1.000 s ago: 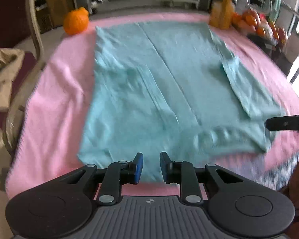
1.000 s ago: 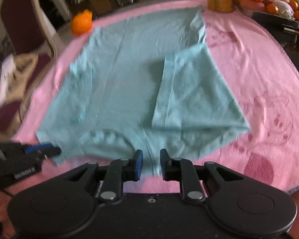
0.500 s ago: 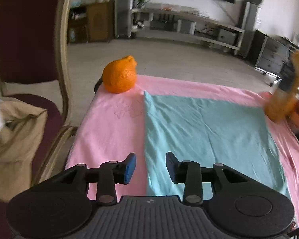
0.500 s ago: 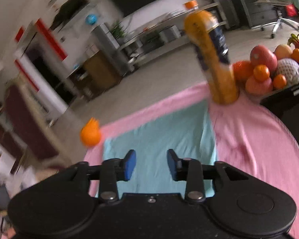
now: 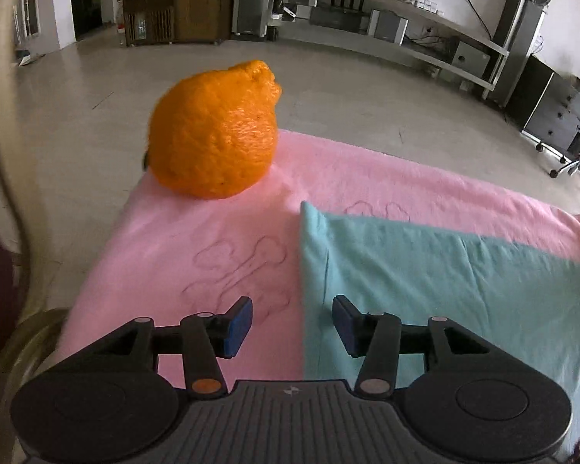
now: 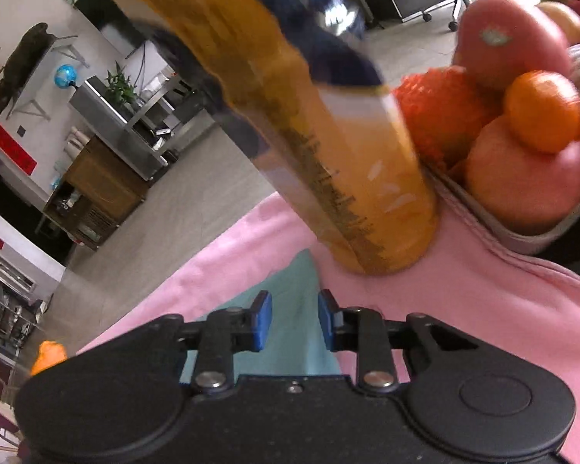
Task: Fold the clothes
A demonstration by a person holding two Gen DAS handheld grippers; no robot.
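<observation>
The left gripper (image 5: 292,324), jaws just widening and empty, straddles the teal garment's (image 5: 425,290) left edge. The right gripper (image 6: 294,321), jaws just narrowing yet parted, hovers over its far corner.

Tongs (image 5: 292,326) parted over teal garment's (image 5: 425,290) edge; orange (image 5: 212,131) beyond.

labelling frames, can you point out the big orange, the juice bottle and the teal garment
big orange (image 5: 212,131), left wrist view, middle of its rind
juice bottle (image 6: 352,178), right wrist view, lower body
teal garment (image 5: 444,290), left wrist view, flat top layer near its left edge
</observation>
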